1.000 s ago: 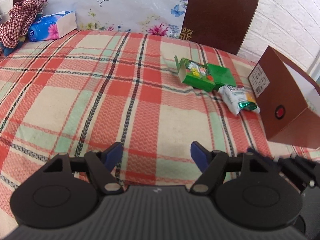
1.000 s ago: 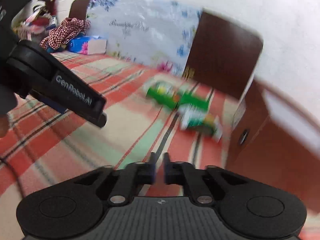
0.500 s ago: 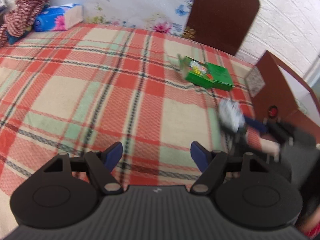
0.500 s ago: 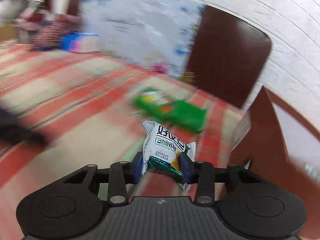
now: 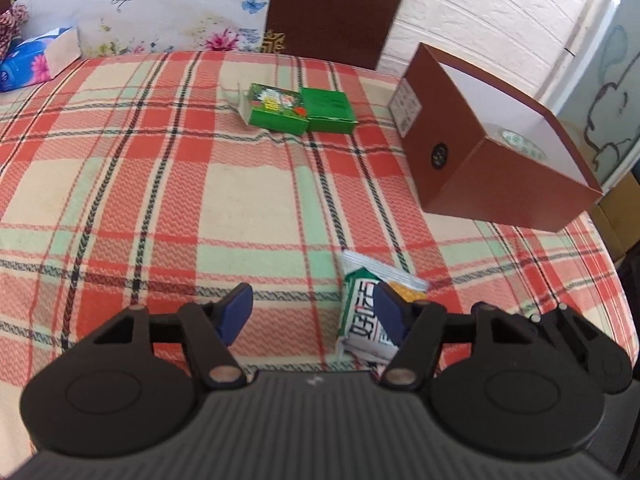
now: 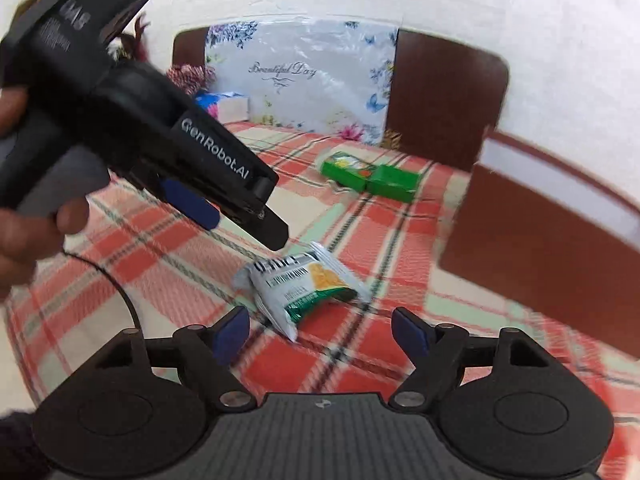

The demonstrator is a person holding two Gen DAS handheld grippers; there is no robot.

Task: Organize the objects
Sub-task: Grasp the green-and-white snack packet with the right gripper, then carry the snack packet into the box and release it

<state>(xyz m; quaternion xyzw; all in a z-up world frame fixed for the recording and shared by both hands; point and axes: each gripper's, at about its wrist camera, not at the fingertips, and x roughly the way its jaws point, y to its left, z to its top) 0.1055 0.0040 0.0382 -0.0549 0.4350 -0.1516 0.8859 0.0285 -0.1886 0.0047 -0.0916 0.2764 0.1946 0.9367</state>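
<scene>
On plaid cloth [image 6: 168, 276], snack packet [image 6: 304, 288] lies ahead of spread right jaws.

Home dining room, plaid tablecloth [image 5: 240, 184], wooden chair [image 5: 336, 4]

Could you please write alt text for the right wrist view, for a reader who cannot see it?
A white-and-green snack packet lies on the plaid tablecloth ahead of the open right gripper. The left gripper hangs above-left; green boxes and a brown box sit beyond.
</scene>
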